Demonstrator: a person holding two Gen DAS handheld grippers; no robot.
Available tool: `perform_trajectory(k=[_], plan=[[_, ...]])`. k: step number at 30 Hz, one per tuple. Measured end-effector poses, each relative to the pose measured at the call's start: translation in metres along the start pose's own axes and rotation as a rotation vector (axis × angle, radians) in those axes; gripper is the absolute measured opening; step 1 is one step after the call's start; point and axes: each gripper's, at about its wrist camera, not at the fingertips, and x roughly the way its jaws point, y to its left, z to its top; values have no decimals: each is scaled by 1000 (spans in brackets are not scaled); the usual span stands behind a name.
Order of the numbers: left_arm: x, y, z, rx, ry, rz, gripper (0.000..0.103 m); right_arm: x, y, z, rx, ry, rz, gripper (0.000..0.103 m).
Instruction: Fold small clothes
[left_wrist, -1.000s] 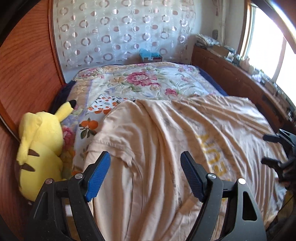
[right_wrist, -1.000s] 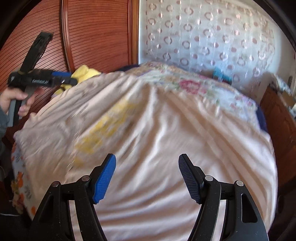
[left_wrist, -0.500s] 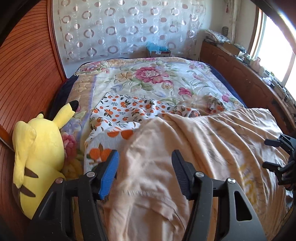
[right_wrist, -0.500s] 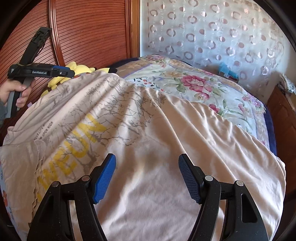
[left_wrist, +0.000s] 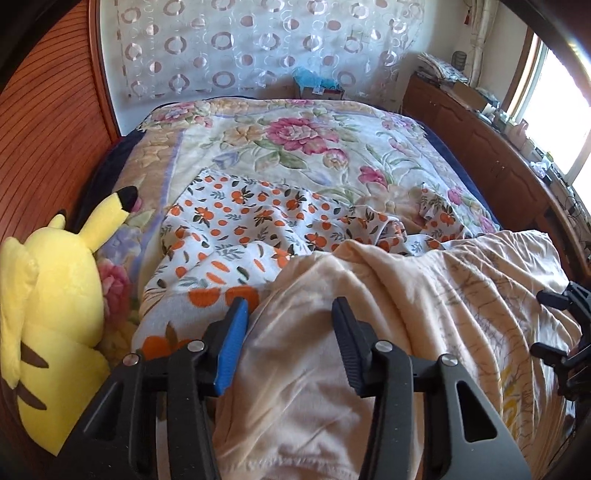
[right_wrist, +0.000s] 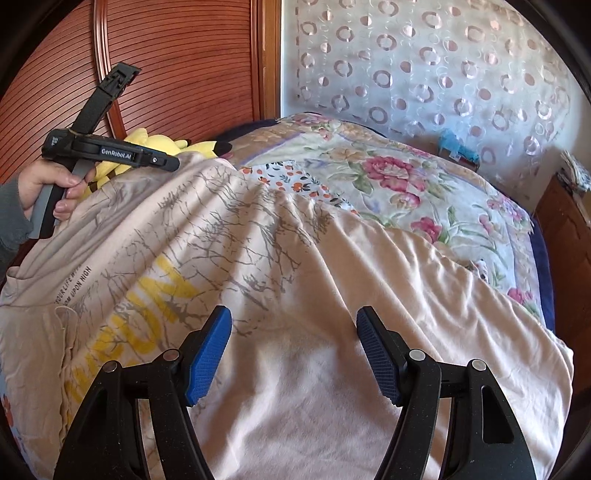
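Observation:
A peach T-shirt (left_wrist: 424, 306) with yellow lettering and grey branch print lies spread on the bed; it fills the right wrist view (right_wrist: 295, 280). My left gripper (left_wrist: 290, 343) hovers open over its left part, jaws apart with cloth below them. My right gripper (right_wrist: 293, 350) is open over the shirt's plain lower part. The right gripper also shows at the right edge of the left wrist view (left_wrist: 565, 325). The left gripper, held in a hand, shows at the upper left of the right wrist view (right_wrist: 110, 155). An orange-print white garment (left_wrist: 251, 229) lies crumpled behind the shirt.
A floral bedspread (left_wrist: 295, 136) covers the bed. A yellow plush toy (left_wrist: 55, 295) sits at the bed's left edge against a wooden panel wall (right_wrist: 166, 74). A wooden cabinet (left_wrist: 498, 155) with clutter runs along the right. A blue item (left_wrist: 314, 79) lies at the bed's far end.
The peach shirt has been drawn toward me, uncovering the orange-print garment and more bedspread. The left gripper's jaws have narrowed a little. The right gripper's jaws stayed open.

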Motion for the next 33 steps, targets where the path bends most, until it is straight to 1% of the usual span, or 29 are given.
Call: perform_trajectory(k=[2, 4, 6, 11, 12, 14, 16, 17, 21, 25, 27, 29, 31, 33], plan=[[4, -4, 2, 14, 7, -7, 48, 4, -1, -2, 2, 9, 0, 72], [6, -8, 4, 30, 7, 6, 48, 9, 0, -3, -5, 23, -7, 72], [8, -10, 7, 36, 10, 16, 48, 9, -2, -4, 5, 11, 3, 72], [11, -13, 9, 53, 15, 17, 47, 9, -1, -1, 6, 5, -8, 72], [10, -16, 9, 62, 15, 5, 42, 9, -1, 0, 8, 5, -6, 72], [9, -22, 8, 79, 14, 0, 18, 9, -1, 0, 7, 5, -5, 72], [6, -28, 7, 97, 9, 20, 7, 9, -1, 0, 7, 5, -6, 72], [1, -32, 6, 110, -5, 31, 5, 8, -1, 0, 5, 5, -7, 72], [-33, -47, 3, 131, -84, -8, 4, 8, -1, -1, 3, 5, -8, 72], [-86, -65, -15, 151, -171, -50, 4, 8, -2, -1, 1, 4, -8, 72], [-103, -70, -28, 157, -181, -62, 4, 8, -2, -1, 0, 4, -9, 72], [-116, -74, -49, 158, -174, -68, 4, 7, -1, -1, -1, 4, -10, 72], [-123, -75, -66, 154, -163, -69, 4, 7, -1, -1, -2, 4, -10, 72], [-134, -73, -81, 138, -169, -57, 4, 7, -1, -1, -3, 3, -11, 72]])
